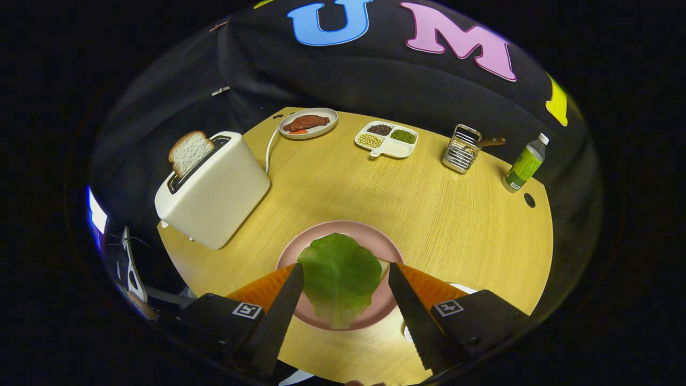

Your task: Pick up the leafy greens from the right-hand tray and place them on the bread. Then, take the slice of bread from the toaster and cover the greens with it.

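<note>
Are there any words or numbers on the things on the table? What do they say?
Bottle: its label is too small and blurred to read.
Square markers on the gripper: black-and-white patterns, no words.
Toaster: no writing that I can see.
The gripper's fingers stand open, one on each side of the leafy greens.

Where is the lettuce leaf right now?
In the gripper view, the lettuce leaf lies on the pink plate between the open gripper fingers, covering the bread there; the toaster stands beyond, to the left.
</note>
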Action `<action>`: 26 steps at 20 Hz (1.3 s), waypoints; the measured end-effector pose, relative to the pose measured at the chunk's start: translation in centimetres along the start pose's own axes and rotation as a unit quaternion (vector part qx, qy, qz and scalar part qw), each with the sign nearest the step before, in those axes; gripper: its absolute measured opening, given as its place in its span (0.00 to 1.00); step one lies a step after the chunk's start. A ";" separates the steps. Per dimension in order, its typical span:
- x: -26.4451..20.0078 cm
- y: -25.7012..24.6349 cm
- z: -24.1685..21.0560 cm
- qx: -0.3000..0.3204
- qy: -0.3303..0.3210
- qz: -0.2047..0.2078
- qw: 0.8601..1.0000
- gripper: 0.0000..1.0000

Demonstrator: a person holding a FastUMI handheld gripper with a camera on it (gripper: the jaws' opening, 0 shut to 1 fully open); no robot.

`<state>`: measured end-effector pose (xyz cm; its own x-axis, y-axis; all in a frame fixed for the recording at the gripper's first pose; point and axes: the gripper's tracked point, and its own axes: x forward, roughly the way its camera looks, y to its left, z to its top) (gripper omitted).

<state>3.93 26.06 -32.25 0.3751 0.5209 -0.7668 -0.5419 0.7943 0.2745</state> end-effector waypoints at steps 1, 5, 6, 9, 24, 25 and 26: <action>-0.2 -0.1 0.0 -0.001 -0.002 -0.003 1.000 1.00; -2.7 1.3 1.6 0.013 -0.040 0.006 0.999 0.99; -3.7 2.1 2.5 0.018 -0.055 0.012 0.998 0.99; -7.1 5.3 5.9 0.017 -0.110 0.035 0.993 0.99; -7.5 27.3 17.5 -0.064 -0.203 0.128 0.969 0.99; -6.2 28.3 17.4 -0.058 -0.192 0.126 0.972 0.99; -4.8 28.9 17.4 -0.048 -0.182 0.124 0.974 0.99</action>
<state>-0.42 51.94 -10.54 0.4563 0.7835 -0.4217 -0.7113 0.6060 0.3562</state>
